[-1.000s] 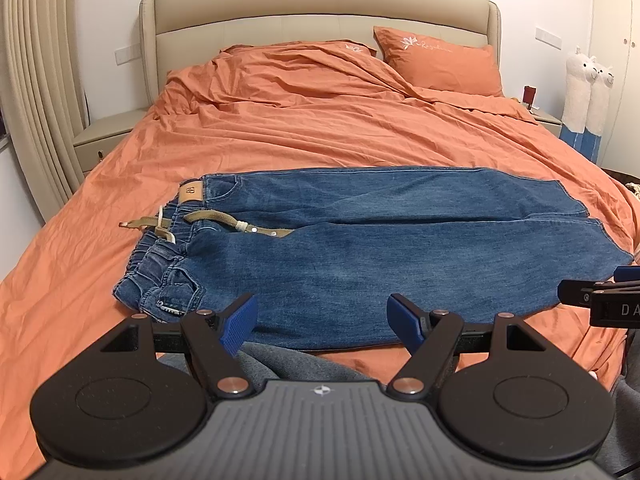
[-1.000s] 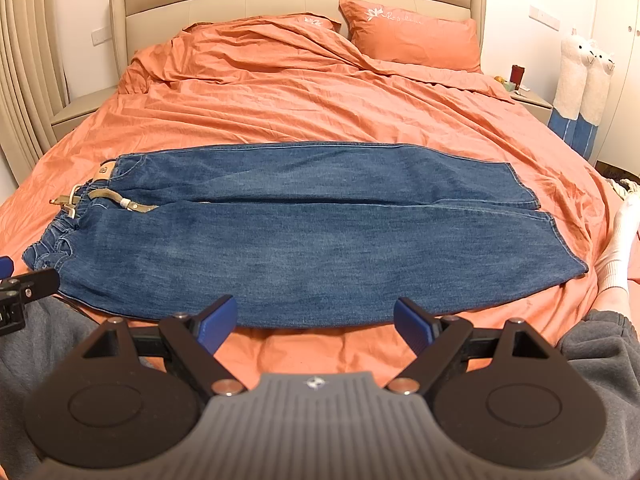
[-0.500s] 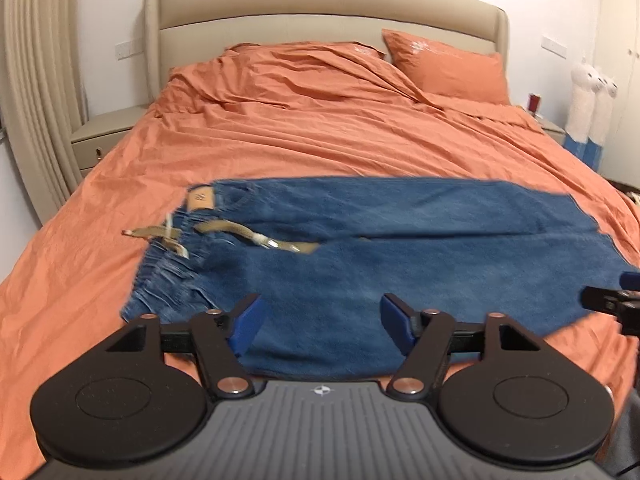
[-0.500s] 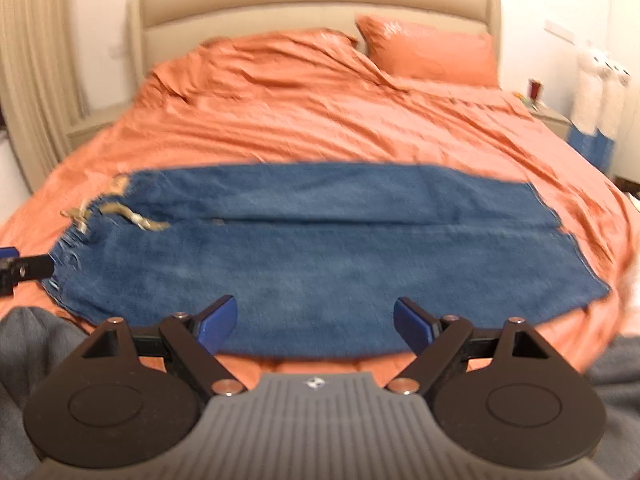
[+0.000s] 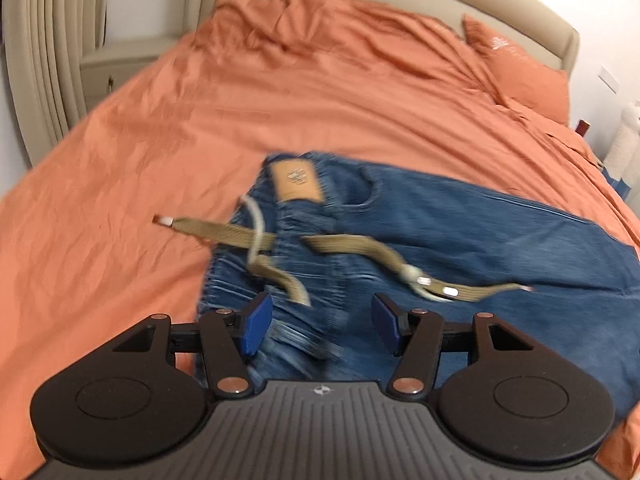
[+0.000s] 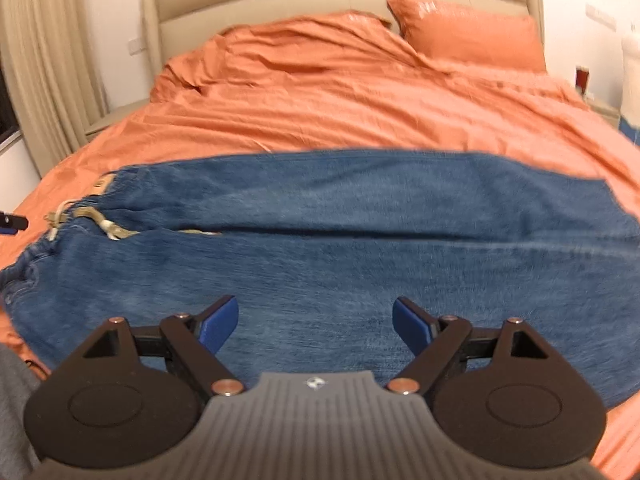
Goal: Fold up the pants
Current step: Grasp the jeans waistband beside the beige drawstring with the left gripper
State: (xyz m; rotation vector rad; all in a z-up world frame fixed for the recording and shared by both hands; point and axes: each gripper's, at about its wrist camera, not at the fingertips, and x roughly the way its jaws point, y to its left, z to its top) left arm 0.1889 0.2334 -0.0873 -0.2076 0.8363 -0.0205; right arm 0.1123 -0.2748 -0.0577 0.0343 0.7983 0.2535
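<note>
The left gripper (image 5: 320, 330) hangs with its 2 blue pads spread wide and nothing between them, right above the near corner of the waistband (image 5: 256, 292). The right gripper (image 6: 316, 326) is equally wide apart and empty, over the middle of the near leg. The jeans (image 6: 340, 256) lie flat on the orange bed cover (image 6: 340, 108), long axis running left to right: waist at the left, hems off to the right, the 2 legs side by side near and far. A tan belt (image 5: 360, 248) trails loose across the waist. The left gripper is the nearer one to the waistband; the right looks better placed for the leg fabric, so a near-edge pickup seems likely next.
</note>
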